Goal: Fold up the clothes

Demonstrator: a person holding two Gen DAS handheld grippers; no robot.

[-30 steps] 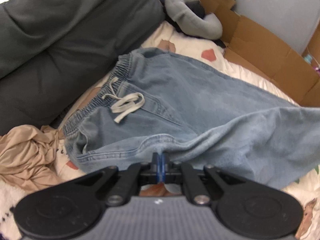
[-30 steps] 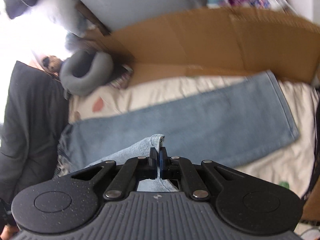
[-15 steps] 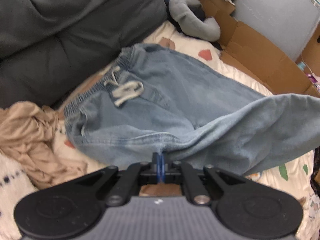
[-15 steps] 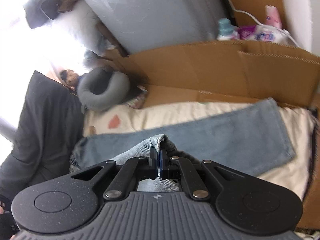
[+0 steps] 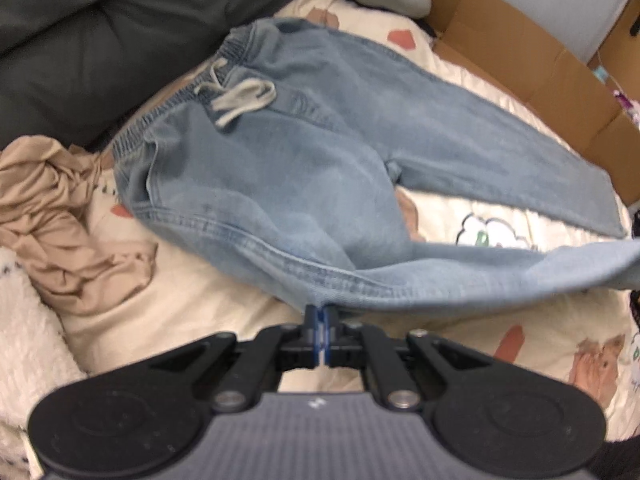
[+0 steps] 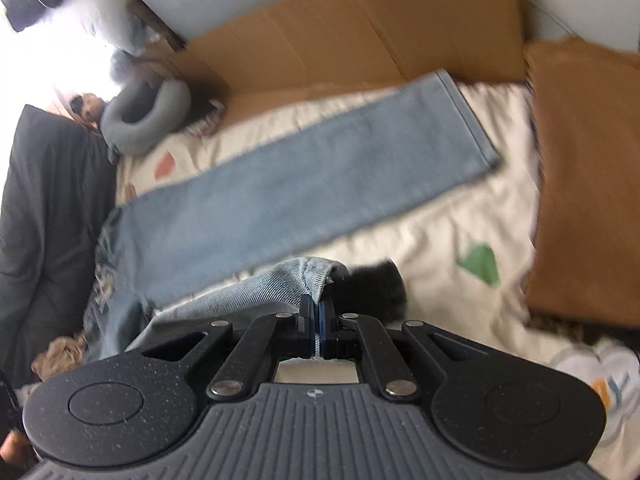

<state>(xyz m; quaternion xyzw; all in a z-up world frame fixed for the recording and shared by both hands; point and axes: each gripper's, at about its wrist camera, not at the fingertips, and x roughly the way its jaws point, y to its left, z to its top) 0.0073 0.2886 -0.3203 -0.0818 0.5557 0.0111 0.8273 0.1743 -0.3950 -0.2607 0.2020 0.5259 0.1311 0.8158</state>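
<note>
Light blue jeans [image 5: 304,152] with an elastic waistband and a pale drawstring [image 5: 240,100] lie on a cream printed blanket [image 5: 192,292]. My left gripper [image 5: 321,318] is shut on the outer seam of the near leg, by the thigh. The near leg stretches off to the right, lifted above the blanket. My right gripper [image 6: 316,312] is shut on that leg's hem, bunched at the fingertips. The far leg [image 6: 320,184] lies flat and straight on the blanket.
A crumpled tan garment [image 5: 60,216] lies left of the jeans. A dark grey cushion [image 5: 100,28] is behind the waistband. A grey neck pillow [image 6: 148,116] and cardboard [image 6: 352,36] line the far side. A folded brown cloth [image 6: 584,176] lies at the right.
Both grippers have pulled back toward me with the near leg. That leg no longer covers the far leg, and the blanket now shows between them.
</note>
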